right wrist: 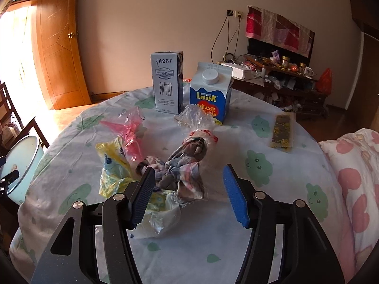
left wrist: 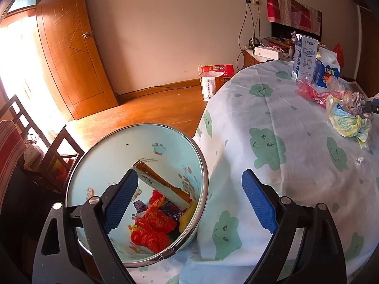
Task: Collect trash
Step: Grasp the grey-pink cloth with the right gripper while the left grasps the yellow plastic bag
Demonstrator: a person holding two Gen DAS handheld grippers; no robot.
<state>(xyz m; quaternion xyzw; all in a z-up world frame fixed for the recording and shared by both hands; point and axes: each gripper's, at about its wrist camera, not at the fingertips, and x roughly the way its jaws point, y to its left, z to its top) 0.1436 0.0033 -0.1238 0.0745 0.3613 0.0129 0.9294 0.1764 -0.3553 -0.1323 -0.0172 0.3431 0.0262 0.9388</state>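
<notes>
My left gripper (left wrist: 189, 203) is open and empty, hovering over the light-blue trash bin (left wrist: 118, 156), which holds red wrappers (left wrist: 154, 222) and a flat box (left wrist: 161, 184). My right gripper (right wrist: 189, 196) is open and empty above the table, just short of a crumpled plaid wrapper in clear plastic (right wrist: 189, 163). Beside the wrapper lie a yellow bag (right wrist: 113, 163), a pink plastic bag (right wrist: 130, 132) and a white plastic piece (right wrist: 156, 222). A grey milk carton (right wrist: 167, 82) and a blue LOOK carton (right wrist: 209, 92) stand behind. A dark snack packet (right wrist: 283, 132) lies at the right.
The round table has a cloud-print cloth (right wrist: 236, 248). The bin (right wrist: 21, 165) stands at its left edge by a wooden chair (left wrist: 47, 151). A pink quilt (right wrist: 350, 184) is at the right. Bags (left wrist: 213, 78) stand on the wooden floor; a cluttered cabinet (right wrist: 284, 80) lines the far wall.
</notes>
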